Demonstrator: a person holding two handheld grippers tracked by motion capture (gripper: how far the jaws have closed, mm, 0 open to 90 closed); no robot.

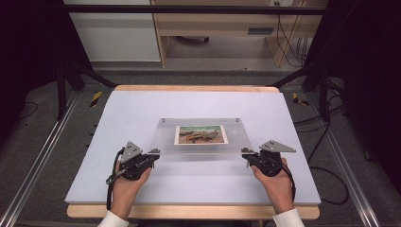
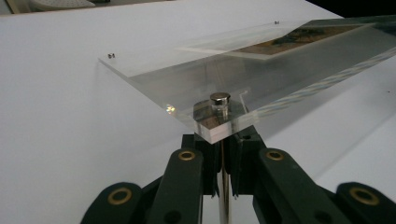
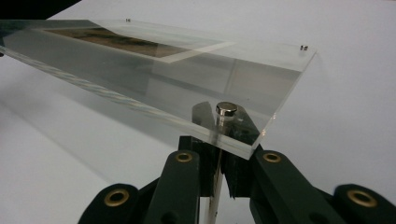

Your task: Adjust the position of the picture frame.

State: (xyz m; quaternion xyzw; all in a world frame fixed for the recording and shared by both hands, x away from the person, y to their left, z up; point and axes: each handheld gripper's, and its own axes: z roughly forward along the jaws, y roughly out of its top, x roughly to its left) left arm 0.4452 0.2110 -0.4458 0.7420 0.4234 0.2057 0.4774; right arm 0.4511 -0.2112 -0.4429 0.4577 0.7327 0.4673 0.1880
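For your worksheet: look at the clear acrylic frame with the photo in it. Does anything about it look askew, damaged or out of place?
No damage shows. The acrylic frame is not lying flat: its near edge is raised off the white table, with the left gripper and right gripper shut on its near corner studs. The photo sits straight inside.

So it's a wooden table [image 1: 189, 88] with a big white sheet [image 1: 142, 113] covering nearly the whole top. A clear acrylic photo frame [image 1: 163, 137] sits mid-sheet, its near edge raised.
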